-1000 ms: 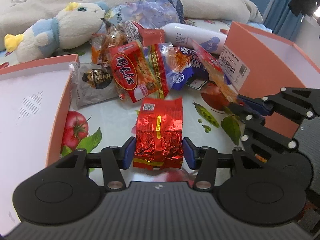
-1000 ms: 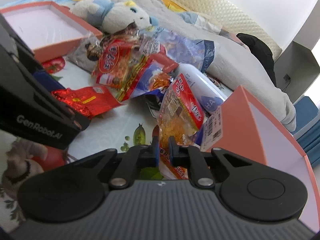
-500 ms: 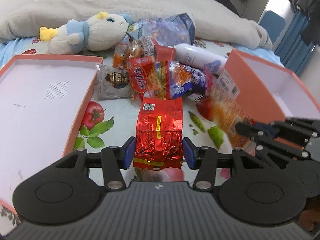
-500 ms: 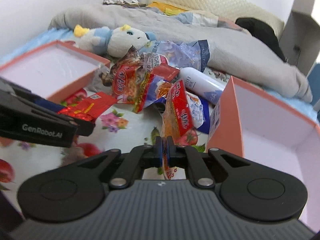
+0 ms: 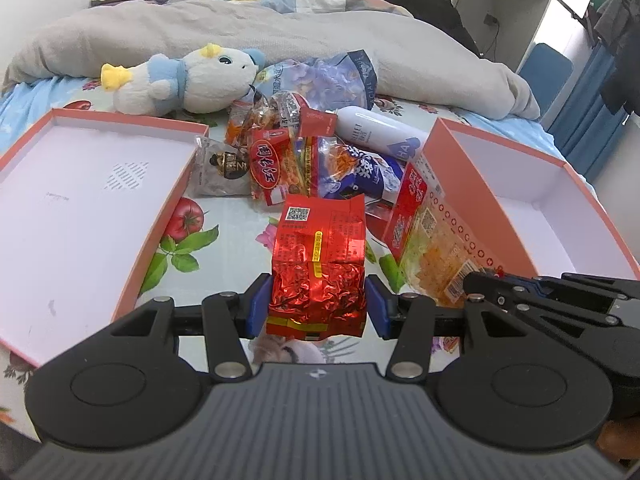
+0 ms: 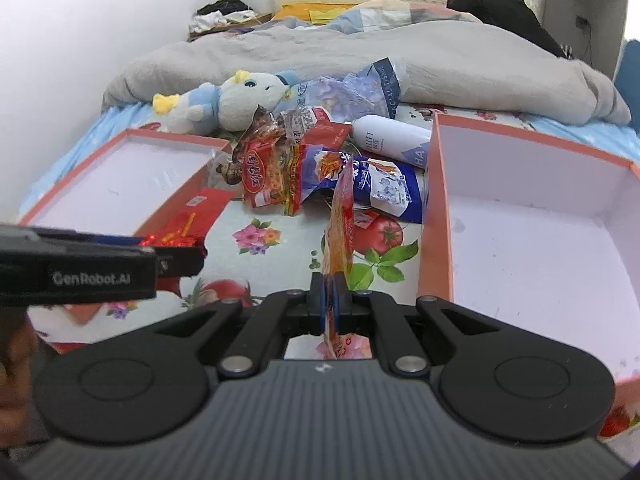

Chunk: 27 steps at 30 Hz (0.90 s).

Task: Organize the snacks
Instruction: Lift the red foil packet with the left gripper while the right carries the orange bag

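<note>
With my left claw point(image 5: 316, 306) clamping the red foil pouch point(image 5: 320, 256) and my right claw point(image 6: 329, 304) pinching the orange snack packet point(image 6: 340, 216) above the bed, next I lower each into its nearer coral box point(image 6: 520, 240).

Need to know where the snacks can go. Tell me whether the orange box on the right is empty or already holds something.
Empty. The right wrist view looks straight into the orange box: only its bare white floor and walls show, with no packets inside.

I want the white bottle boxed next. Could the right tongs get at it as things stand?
Probably not yet: the right tongs are shut on an orange snack packet. The white bottle itself lies uncovered.
</note>
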### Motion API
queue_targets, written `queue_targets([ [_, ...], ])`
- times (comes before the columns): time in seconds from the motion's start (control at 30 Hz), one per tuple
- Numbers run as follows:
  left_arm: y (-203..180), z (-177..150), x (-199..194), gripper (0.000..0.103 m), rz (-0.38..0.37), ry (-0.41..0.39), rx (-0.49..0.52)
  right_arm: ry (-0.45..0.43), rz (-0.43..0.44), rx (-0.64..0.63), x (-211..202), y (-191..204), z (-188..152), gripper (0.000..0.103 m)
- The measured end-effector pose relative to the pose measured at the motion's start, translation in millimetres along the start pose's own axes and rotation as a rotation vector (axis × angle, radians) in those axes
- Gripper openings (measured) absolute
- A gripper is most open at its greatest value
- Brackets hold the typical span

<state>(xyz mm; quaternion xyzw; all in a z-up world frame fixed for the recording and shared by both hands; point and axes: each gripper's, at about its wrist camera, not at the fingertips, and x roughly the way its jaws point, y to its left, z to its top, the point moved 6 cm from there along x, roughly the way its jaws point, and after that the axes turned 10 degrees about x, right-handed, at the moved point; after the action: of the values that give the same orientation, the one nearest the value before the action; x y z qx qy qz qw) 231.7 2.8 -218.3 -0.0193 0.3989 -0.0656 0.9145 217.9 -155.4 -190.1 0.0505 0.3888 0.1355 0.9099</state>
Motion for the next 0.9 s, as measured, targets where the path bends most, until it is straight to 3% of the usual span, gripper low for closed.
queue_targets([
  [0.37, -12, 29, -34, 0.056, 0.038, -0.028, -0.001, -0.044, 0.073, 0.062, -32, -2, 16, 0.007],
  [0.9, -47, 102, -84, 0.056, 0.028, -0.127, 0.018, -0.204, 0.086, 0.088, -90, -22, 84, 0.007],
])
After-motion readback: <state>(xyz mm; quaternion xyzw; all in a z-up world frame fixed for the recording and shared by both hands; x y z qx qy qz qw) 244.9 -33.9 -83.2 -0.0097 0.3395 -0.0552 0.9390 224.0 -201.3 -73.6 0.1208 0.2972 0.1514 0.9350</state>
